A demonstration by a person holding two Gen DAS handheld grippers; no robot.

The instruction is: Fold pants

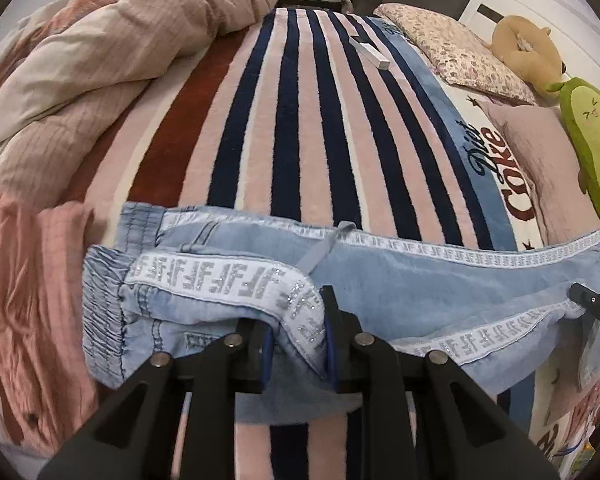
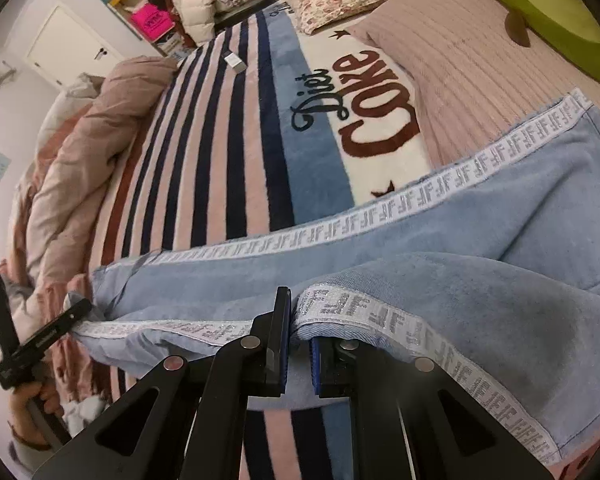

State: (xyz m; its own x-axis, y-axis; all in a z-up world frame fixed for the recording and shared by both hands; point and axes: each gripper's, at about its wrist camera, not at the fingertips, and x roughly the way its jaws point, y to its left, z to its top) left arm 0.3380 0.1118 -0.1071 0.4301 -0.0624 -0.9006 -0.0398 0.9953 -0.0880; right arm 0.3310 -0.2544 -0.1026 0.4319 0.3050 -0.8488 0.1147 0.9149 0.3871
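Light blue denim pants (image 1: 400,280) with white patterned side tape lie lengthwise across the striped blanket (image 1: 300,120), one leg folded over the other. My left gripper (image 1: 298,332) is shut on the near taped edge close to the elastic waistband (image 1: 104,300). My right gripper (image 2: 298,320) is shut on the near taped edge of the pants (image 2: 420,232) toward the leg end. The right gripper also shows at the right edge of the left wrist view (image 1: 592,304). The left gripper shows at the left of the right wrist view (image 2: 48,336).
A bunched beige duvet (image 1: 80,80) lies at the left of the bed, pink fabric (image 1: 28,300) beside the waistband. Pillows (image 1: 460,48), a plush avocado (image 1: 592,148) and a tan plush (image 1: 528,48) sit at the right. A small white box (image 1: 370,52) lies on the blanket.
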